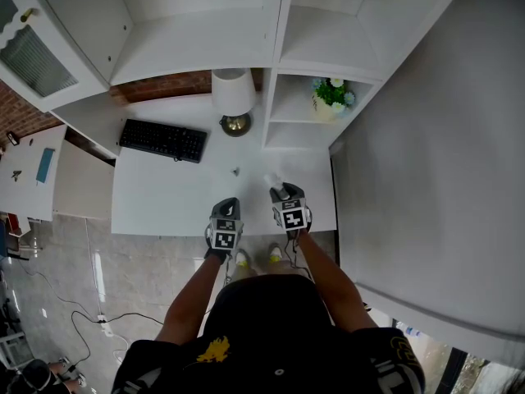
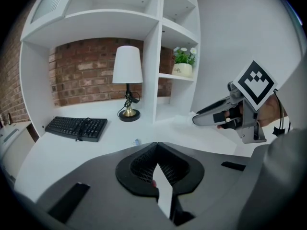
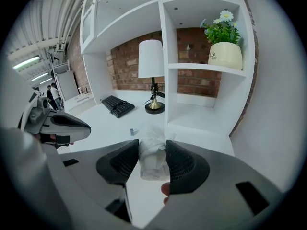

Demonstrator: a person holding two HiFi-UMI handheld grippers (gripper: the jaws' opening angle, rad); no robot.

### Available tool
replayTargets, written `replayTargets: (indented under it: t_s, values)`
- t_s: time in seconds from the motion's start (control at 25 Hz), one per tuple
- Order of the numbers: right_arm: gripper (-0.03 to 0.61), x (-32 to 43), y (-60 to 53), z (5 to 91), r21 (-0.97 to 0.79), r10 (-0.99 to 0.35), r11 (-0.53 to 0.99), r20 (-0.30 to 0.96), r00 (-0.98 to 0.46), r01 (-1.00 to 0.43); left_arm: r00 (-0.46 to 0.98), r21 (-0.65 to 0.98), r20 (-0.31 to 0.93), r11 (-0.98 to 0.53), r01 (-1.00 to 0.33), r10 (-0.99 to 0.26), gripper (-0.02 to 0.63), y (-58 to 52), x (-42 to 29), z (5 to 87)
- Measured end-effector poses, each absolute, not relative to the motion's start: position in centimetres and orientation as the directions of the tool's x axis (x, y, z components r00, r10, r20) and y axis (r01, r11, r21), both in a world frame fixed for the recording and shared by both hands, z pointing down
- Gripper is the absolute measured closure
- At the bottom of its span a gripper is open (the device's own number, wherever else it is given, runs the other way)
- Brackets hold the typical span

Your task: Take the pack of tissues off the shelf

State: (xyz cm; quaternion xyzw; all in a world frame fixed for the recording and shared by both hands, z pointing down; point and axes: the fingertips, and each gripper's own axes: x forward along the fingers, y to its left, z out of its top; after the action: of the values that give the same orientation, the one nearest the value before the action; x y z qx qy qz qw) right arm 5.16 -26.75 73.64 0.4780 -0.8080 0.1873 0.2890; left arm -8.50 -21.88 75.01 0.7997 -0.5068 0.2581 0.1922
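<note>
**Head view:** Smooth white desk. On it a flat black keyboard at left and a lamp w/ white shade and round brass base. A potted plant sits in a compartment of the white shelf. Both grippers hang over the desk's near edge. The tissue pack is only a pale smudge at the tip of the right gripper, white on white, so its outline is hard to make out. The left gripper is just beside it. A tiny scrap lies on the desk; can't tell what it is.

**Left gripper view:** The left gripper has its ribbed black pads pressed together w/ nothing btwn them. The right gripper reaches in from the right, partly cut off by the frame edge. Also seen: keyboard, lamp, plant, shelf and brick wall.

**Right gripper view:** The right gripper is clamped on the tissue pack, a soft white block in crinkly clear wrap, pinched at the sides by the textured pads. Its long axis runs along the jaws, far end pointing toward the shelf. It's held in the air over the desk, in front of the low compartment and off the shelf. The near end is hidden behind the gripper body. The left gripper is at left.
</note>
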Motion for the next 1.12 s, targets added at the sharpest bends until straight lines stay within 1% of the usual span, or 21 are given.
replayTargets:
  t_s: [0.48,0.76,1.12]
  values:
    - [0.396,4.1,-25.1,76.4,-0.028,-0.594,0.510,0.712,-0.376,-0.859,0.361,0.111,0.616,-0.377,-0.920,-0.700,0.597,-22.2,-7.7,76.0]
    - [0.394,4.3,-26.0,77.5,-0.020,-0.605,0.482,0.716,-0.349,-0.876,0.368,0.101,0.608,-0.391,-0.915,-0.704,0.597,-23.2,-6.8,77.0]
    - [0.394,4.1,-25.1,79.9,-0.081,-0.582,0.450,0.729,-0.360,-0.890,0.356,0.129,0.622,-0.357,-0.925,-0.698,0.597,-23.2,-6.9,79.3]
